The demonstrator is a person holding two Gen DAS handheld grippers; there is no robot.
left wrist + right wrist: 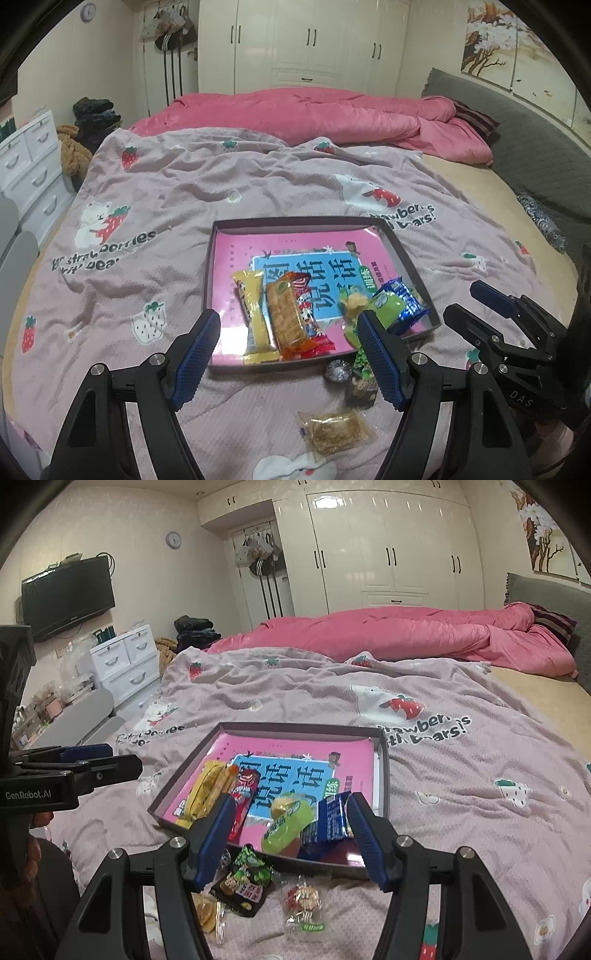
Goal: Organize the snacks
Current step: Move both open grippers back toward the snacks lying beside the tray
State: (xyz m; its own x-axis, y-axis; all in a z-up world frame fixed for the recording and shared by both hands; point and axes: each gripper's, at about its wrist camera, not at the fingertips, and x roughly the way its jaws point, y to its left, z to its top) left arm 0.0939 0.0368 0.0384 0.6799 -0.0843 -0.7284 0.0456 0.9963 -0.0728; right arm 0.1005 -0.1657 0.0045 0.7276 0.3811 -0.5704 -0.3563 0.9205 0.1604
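Left gripper (pixel 288 354): fingers wide, empty.
Right gripper (pixel 290 836): fingers wide, empty.
Risk: dark snack packet (pixel 245 880) and clear-wrapped candy (pixel 303 904) on soft bed (crinkly wrappers) may slip; tray (pixel 384 760) could tip.

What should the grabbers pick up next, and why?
Probably the right gripper should dip to the clear-wrapped snack just below it. Both grippers are open and hold nothing, the tray already has several snacks, and this one lies outside on the blanket, beside the dark packet.
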